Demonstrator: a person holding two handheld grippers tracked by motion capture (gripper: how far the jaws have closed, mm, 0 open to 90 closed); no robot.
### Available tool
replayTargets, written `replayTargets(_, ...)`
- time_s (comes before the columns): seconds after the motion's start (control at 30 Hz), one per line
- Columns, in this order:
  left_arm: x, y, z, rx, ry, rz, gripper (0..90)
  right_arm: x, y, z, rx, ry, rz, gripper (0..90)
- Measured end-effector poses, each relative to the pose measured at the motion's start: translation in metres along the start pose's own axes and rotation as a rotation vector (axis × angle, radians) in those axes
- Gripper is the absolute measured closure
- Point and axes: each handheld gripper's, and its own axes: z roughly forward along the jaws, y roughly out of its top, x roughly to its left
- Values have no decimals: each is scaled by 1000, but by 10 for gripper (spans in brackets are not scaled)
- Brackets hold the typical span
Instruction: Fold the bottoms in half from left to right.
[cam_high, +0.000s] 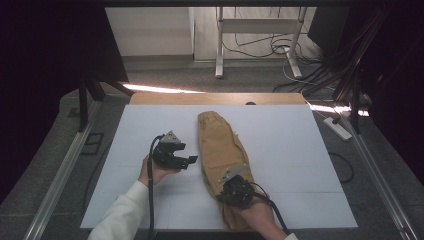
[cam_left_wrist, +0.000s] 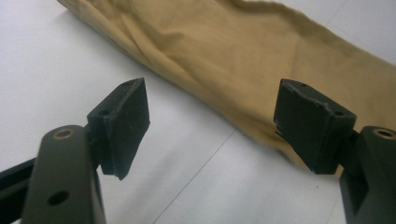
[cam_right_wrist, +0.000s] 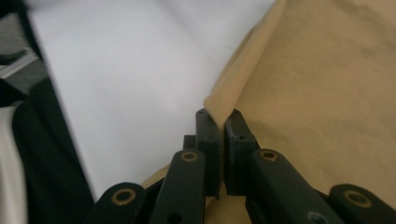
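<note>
A folded tan garment (cam_high: 220, 150) lies lengthwise on the white table top (cam_high: 290, 150), its elastic waistband at the far end. My right gripper (cam_high: 231, 186) sits over the garment's near end and is shut on a raised fold of the tan cloth (cam_right_wrist: 224, 100), pinched between its jaws. My left gripper (cam_high: 192, 160) hovers just left of the garment, open, its pads (cam_left_wrist: 123, 123) wide apart with nothing between them. The tan cloth (cam_left_wrist: 261, 60) lies just beyond its jaws.
The white sheet covers a wooden table (cam_high: 215, 98). Metal rails (cam_high: 60, 175) run along both sides. A desk frame (cam_high: 260, 35), cables and a power strip (cam_high: 337, 127) lie on the floor beyond the far edge.
</note>
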Motion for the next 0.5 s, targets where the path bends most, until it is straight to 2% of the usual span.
replayTargets(0.17,1,0,-1,-2,2,-1,263,15,8,10,-20,23,-36,866)
replayTargets(0.3,1,0,-2,-4,3,-5,263,21,12,19,-22,48,-50,865)
replayTargets(0.5,1,0,-2,-1,2,-3,263,26,13,23,-27,68,-57,863)
